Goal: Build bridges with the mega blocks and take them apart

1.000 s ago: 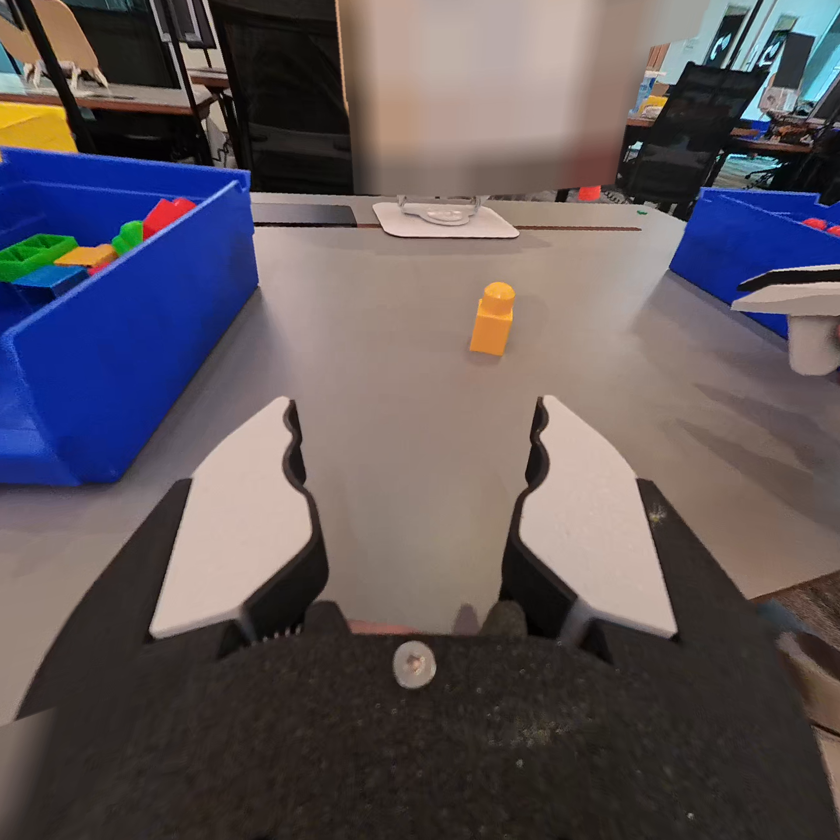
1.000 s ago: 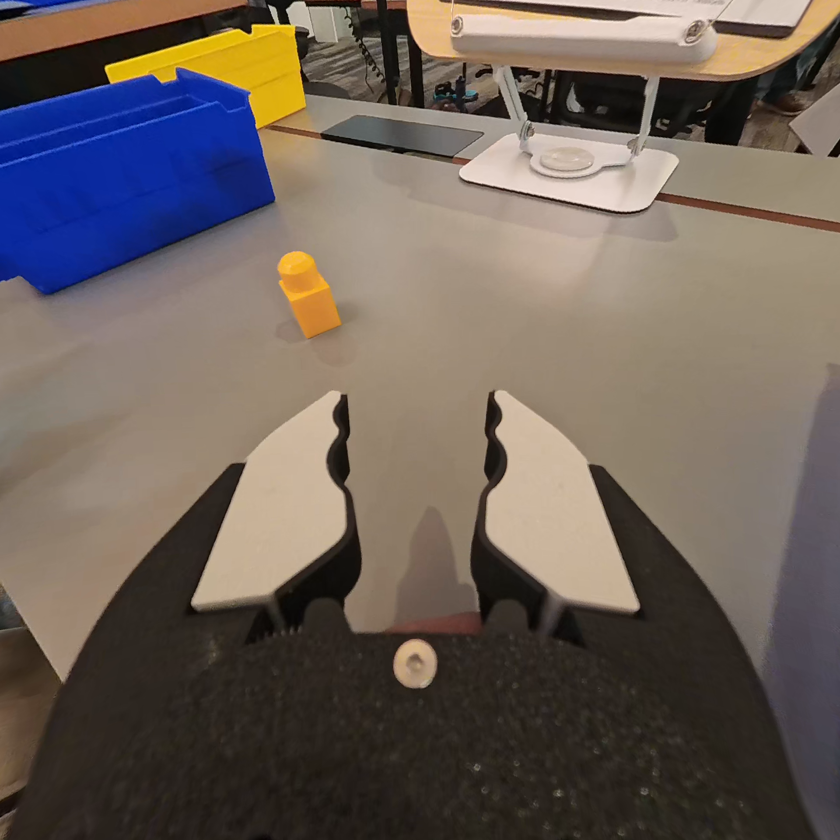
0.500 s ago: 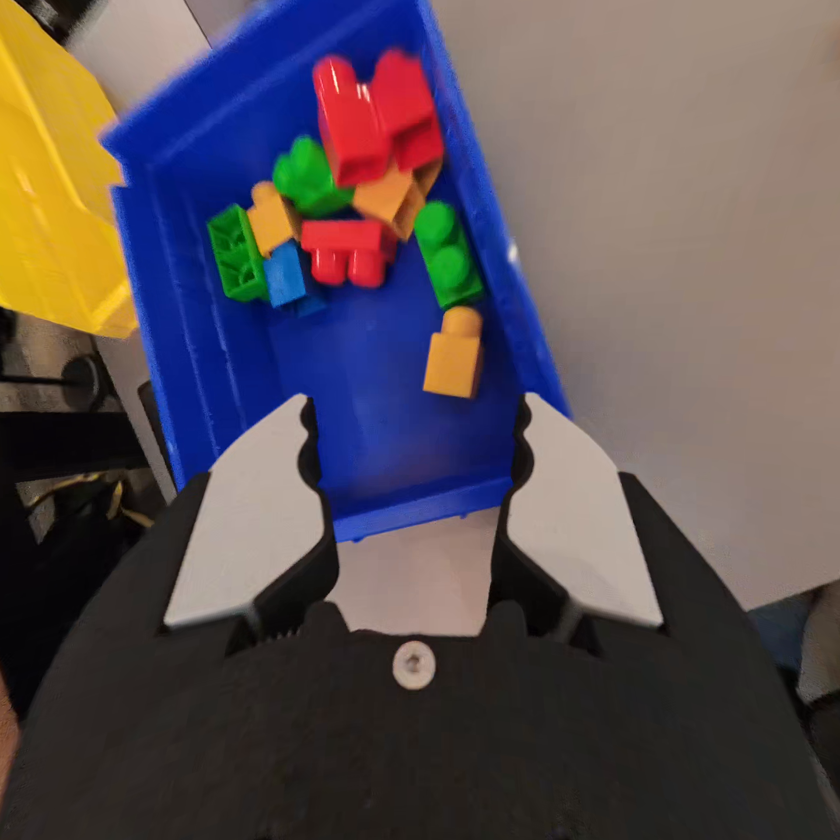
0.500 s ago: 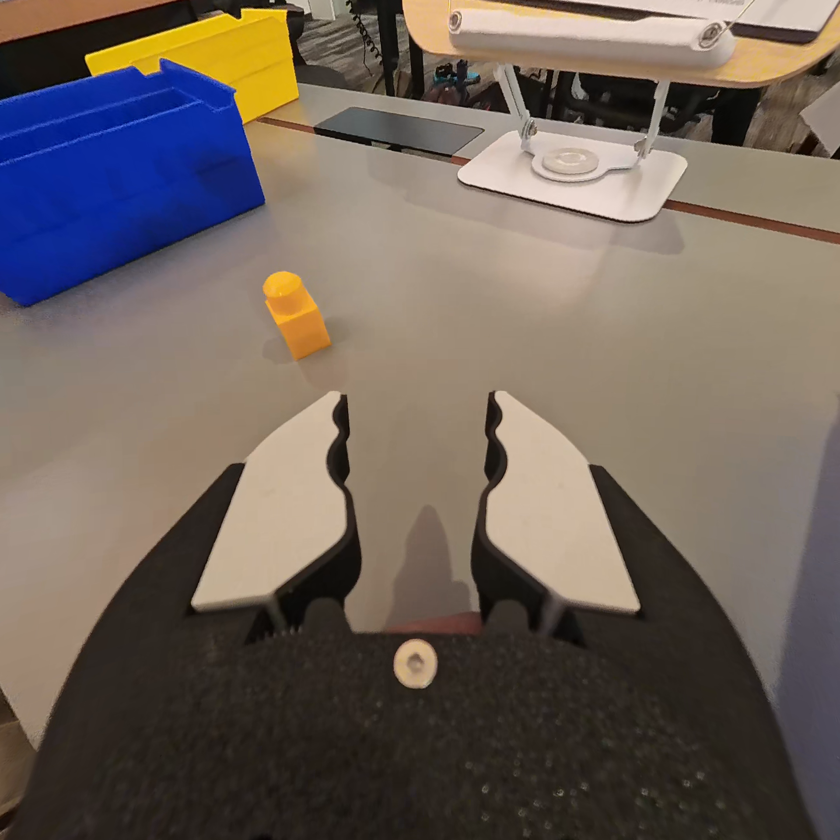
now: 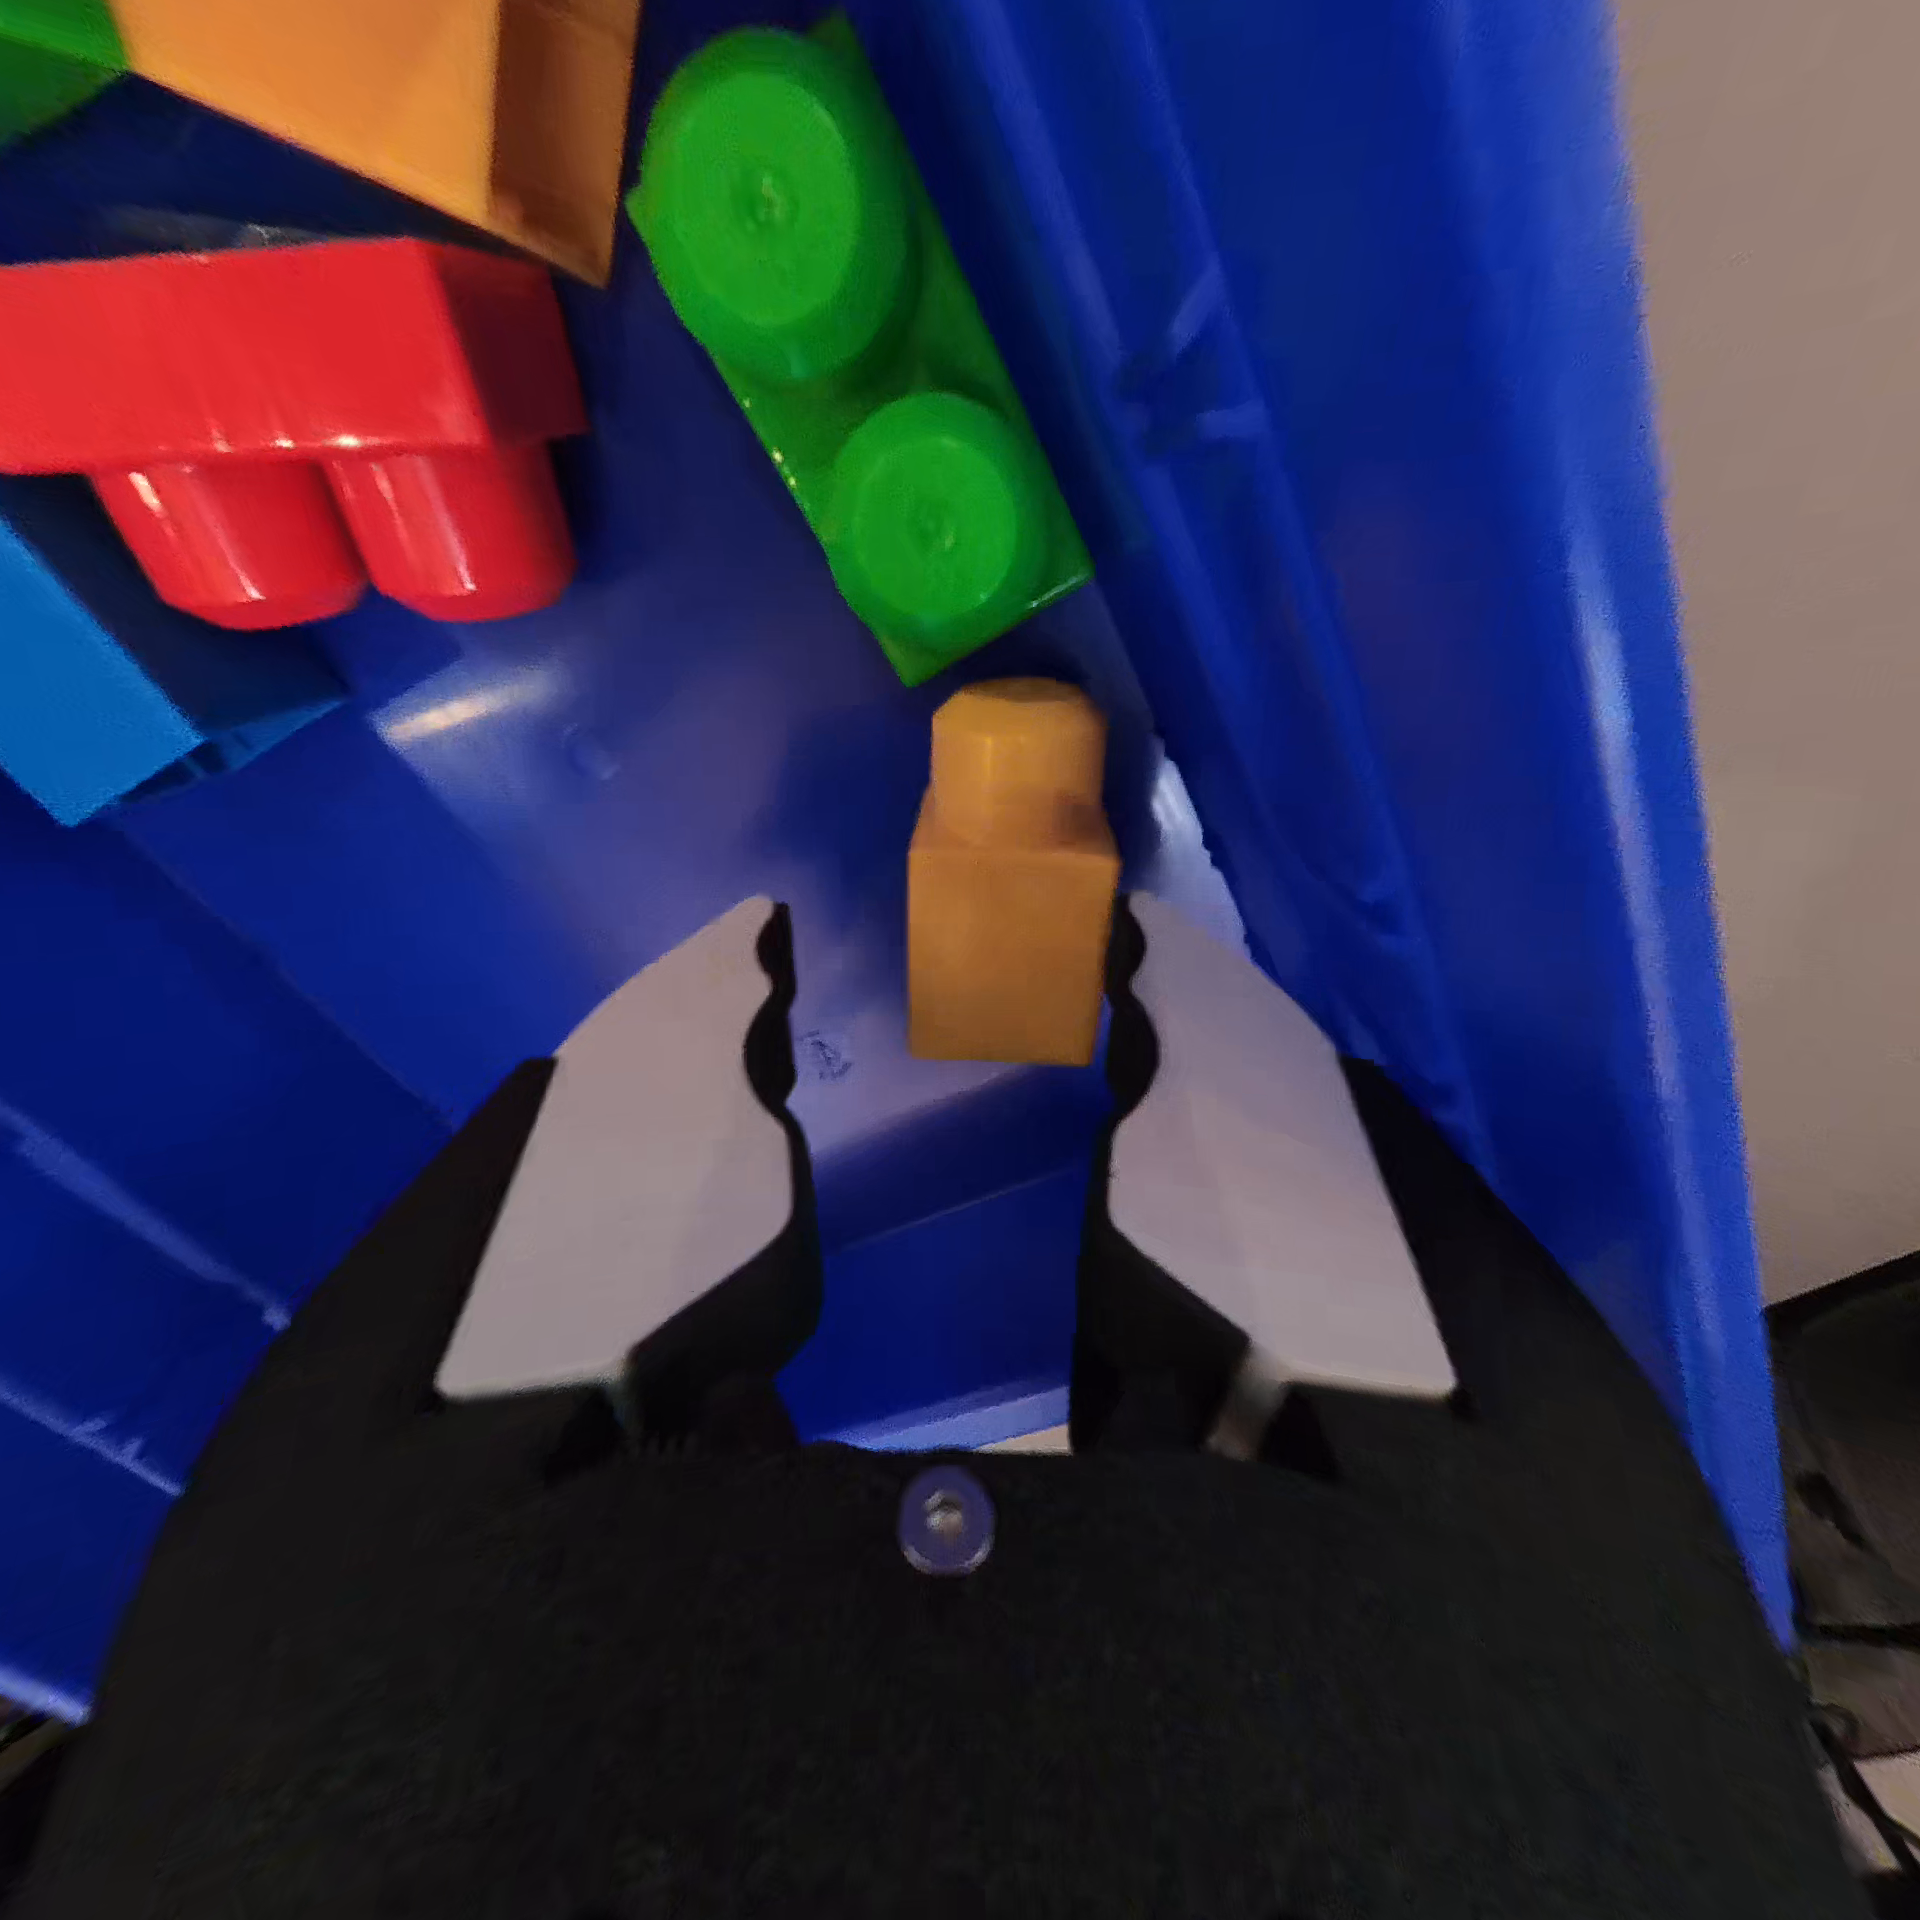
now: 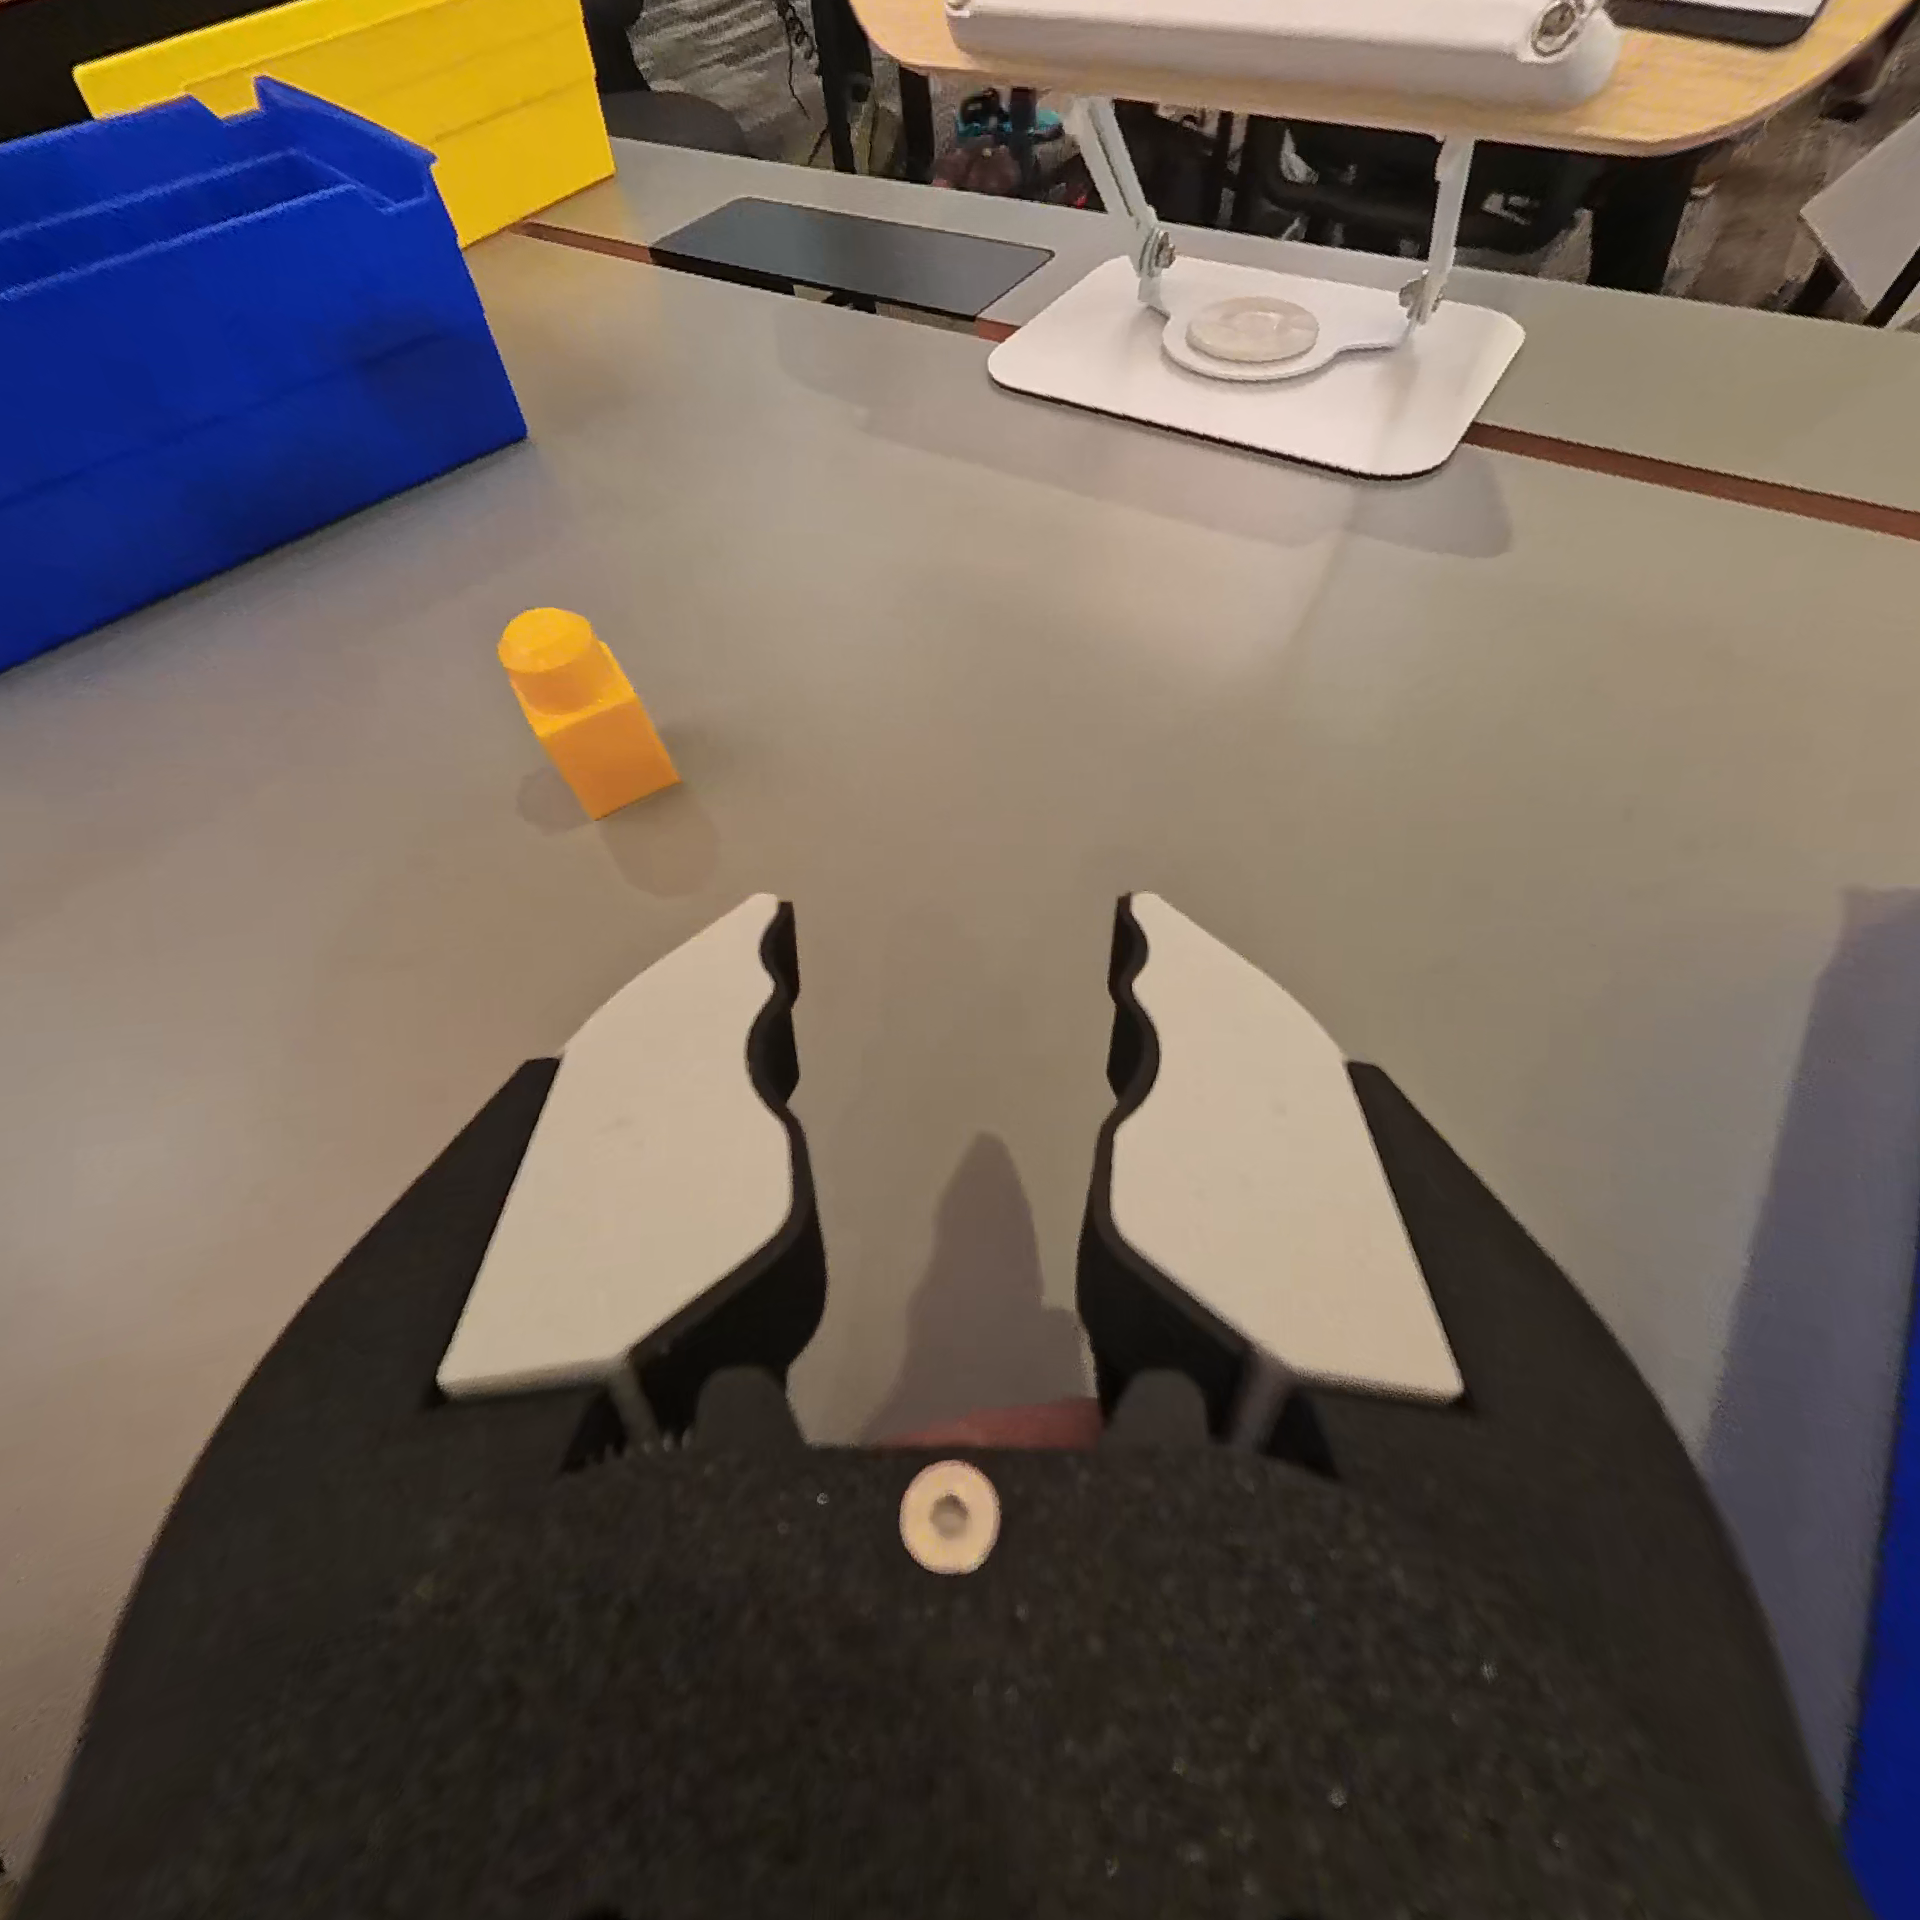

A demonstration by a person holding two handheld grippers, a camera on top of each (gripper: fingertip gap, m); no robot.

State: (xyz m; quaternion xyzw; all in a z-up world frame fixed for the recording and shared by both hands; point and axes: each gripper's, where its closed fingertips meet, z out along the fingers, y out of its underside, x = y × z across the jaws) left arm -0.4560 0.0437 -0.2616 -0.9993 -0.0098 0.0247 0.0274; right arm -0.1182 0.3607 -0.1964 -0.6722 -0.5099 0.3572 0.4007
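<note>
In the left wrist view, the left gripper is seen inside a blue bin, jaws released, with a single-stud orange block lying between the tips, apparently touched on one side only. It is judged light, stiff and smooth, best pinched across its flat body faces. In the right wrist view, the right gripper is held apart and empty above the tabletop, near another orange block

In the left wrist view all is a little blurred. The red block, the blue block and the big orange block are cut by the picture's edge. In the right wrist view the blue bin is cut at left, its inside hidden.
</note>
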